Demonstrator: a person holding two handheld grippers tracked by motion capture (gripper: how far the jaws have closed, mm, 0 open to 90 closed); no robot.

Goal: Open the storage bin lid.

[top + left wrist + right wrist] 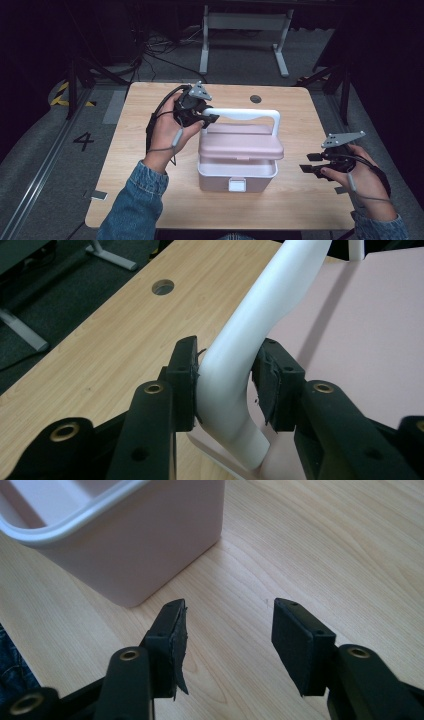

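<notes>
Pinching the white handle near its left end with the left gripper, pads pressed on both sides, just above centre of the high view. Pink box at mid-frame on the wooden table, its lid raised off the base and sitting askew. Right gripper at the right edge, jaws spread with nothing between them, near the box's corner.
</notes>
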